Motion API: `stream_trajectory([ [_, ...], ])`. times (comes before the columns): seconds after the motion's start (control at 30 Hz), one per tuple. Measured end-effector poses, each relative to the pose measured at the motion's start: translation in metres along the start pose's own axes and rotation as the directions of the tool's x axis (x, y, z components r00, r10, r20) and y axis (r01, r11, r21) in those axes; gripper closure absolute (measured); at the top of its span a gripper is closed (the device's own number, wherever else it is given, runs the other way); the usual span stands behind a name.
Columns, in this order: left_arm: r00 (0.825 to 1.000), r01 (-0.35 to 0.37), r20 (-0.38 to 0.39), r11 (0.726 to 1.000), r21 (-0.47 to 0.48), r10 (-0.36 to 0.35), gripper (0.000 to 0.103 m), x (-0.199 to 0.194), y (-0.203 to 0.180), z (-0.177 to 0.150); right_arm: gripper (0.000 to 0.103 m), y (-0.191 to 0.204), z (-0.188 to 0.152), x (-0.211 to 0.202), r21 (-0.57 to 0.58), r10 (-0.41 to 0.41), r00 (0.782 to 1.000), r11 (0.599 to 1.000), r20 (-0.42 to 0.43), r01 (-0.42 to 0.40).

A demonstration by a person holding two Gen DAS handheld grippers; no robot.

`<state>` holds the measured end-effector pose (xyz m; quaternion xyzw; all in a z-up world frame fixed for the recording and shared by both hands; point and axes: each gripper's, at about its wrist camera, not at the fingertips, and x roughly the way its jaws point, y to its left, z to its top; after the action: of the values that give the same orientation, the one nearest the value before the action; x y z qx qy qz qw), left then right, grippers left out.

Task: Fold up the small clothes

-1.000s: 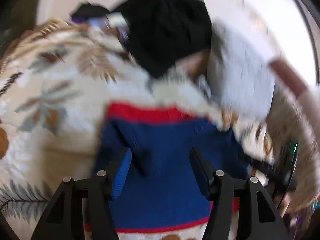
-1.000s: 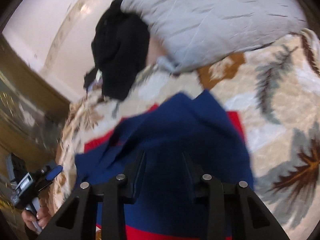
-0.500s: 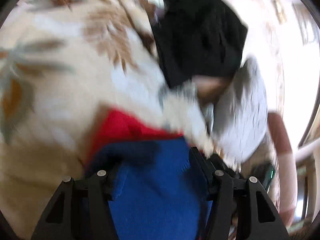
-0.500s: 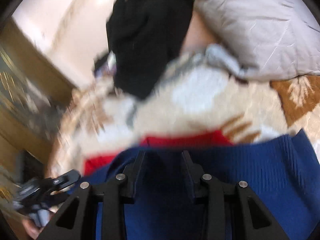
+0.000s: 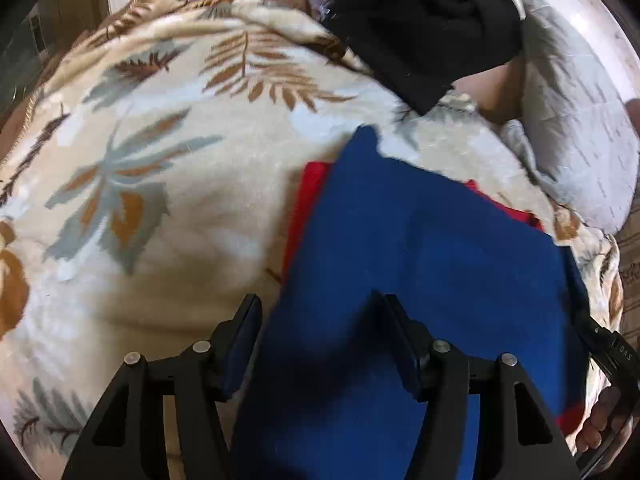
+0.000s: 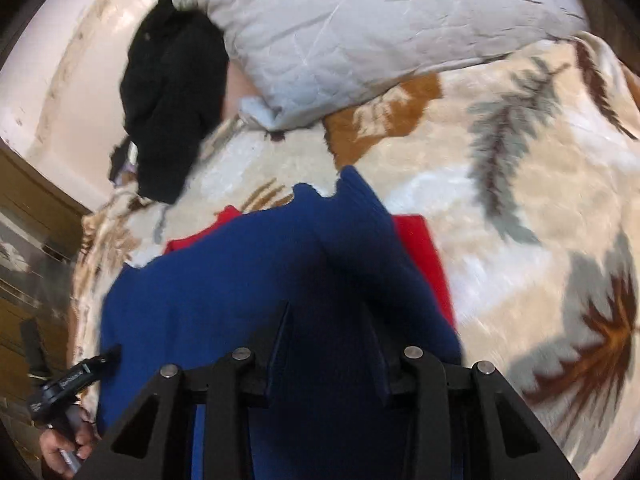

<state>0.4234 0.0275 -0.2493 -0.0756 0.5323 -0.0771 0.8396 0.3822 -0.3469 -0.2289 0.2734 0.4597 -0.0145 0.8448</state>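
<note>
A blue knit sweater [image 5: 440,240] with red trim [image 5: 308,200] lies on a leaf-patterned blanket [image 5: 160,180]. A blue flap is folded over the middle of the red band. My left gripper [image 5: 320,316] is near the sweater's left edge, and blue cloth rises into the wide gap between its fingers. In the right wrist view the sweater [image 6: 240,280] bunches up darkly between the fingers of my right gripper [image 6: 332,320], which is shut on it. Each view shows the other gripper held in a hand: the right one [image 5: 612,348] and the left one [image 6: 76,376].
A black garment [image 5: 420,20] is heaped at the far end of the blanket. A grey quilted pillow [image 6: 380,20] lies beside it. Wooden furniture [image 6: 32,220] stands past the blanket's left side. Bare blanket [image 6: 520,220] stretches to the right of the sweater.
Both views swung in toward the black garment and pillow, then drew back. In the left view the blue flap now covers the middle of the red band, which showed in full before.
</note>
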Motion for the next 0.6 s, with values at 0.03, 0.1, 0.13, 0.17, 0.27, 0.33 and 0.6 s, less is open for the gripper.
stream_trajectory([
  [0.03,1.000,0.006,0.017,1.000,0.010,-0.006,0.041,-0.009,-0.002,-0.003,0.062,0.000,-0.004,-0.009,0.002,0.016,1.000,1.000,0.011,-0.016],
  [0.1,0.998,-0.003,0.057,1.000,0.028,0.001,0.040,-0.026,-0.004,-0.012,0.062,-0.002,-0.017,-0.026,-0.007,0.043,0.999,0.999,0.030,-0.043],
  [0.13,0.997,-0.017,0.070,0.999,0.046,0.014,0.040,-0.034,-0.006,-0.017,0.062,-0.003,-0.024,-0.027,-0.005,0.025,1.000,1.000,0.014,-0.025],
  [0.17,0.997,-0.030,0.070,0.997,0.064,0.026,0.038,-0.037,-0.007,-0.023,0.062,-0.004,-0.030,-0.024,0.000,0.012,1.000,1.000,-0.016,-0.012],
  [0.27,0.997,-0.078,-0.005,0.992,0.097,0.079,0.037,-0.029,-0.006,-0.048,0.063,-0.011,-0.050,-0.021,0.018,0.028,0.997,0.999,-0.069,-0.027],
  [0.33,0.998,-0.061,-0.026,0.996,0.071,0.063,0.037,-0.031,-0.002,-0.053,0.063,-0.013,-0.056,-0.040,0.045,0.071,0.996,0.997,-0.044,-0.069],
  [0.6,0.997,0.009,0.078,0.996,-0.088,-0.003,0.037,-0.068,0.030,-0.083,0.045,-0.052,-0.071,-0.079,0.216,0.167,0.983,0.960,0.073,-0.179],
])
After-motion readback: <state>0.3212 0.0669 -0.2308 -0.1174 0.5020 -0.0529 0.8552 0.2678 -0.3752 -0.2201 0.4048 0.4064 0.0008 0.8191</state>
